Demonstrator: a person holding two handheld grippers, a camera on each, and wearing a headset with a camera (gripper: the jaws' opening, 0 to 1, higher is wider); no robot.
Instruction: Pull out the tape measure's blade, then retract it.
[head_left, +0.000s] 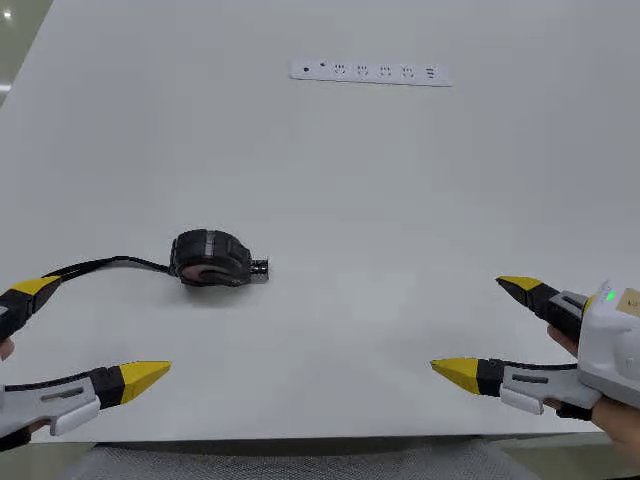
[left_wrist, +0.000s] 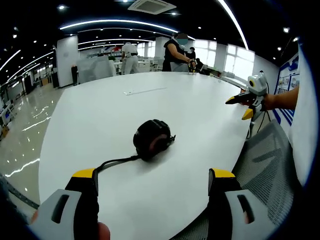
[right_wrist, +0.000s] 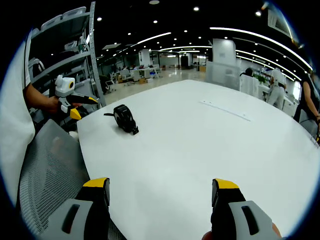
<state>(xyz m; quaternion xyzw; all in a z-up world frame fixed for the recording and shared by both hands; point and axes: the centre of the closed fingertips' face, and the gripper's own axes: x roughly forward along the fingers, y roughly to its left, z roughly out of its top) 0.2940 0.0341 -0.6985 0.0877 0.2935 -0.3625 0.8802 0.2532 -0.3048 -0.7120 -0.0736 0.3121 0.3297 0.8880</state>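
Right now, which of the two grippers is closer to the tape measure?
The left gripper: the tape measure lies close ahead of its open jaws, while the right gripper hangs much farther off.

1. The left gripper (head_left: 112, 324) is a two-jaw hand tool with slim black jaws, pointed yellow tips and a pale grey moulded plastic body. Each jaw base has an oblong slot.
2. The right gripper (head_left: 465, 322) has the same build and colours. Its bulky white housing carries a small green light (head_left: 610, 296) and a tan label (head_left: 630, 300).
3. The person wears a white short-sleeved top (right_wrist: 12, 125), seen at the edge of both gripper views.
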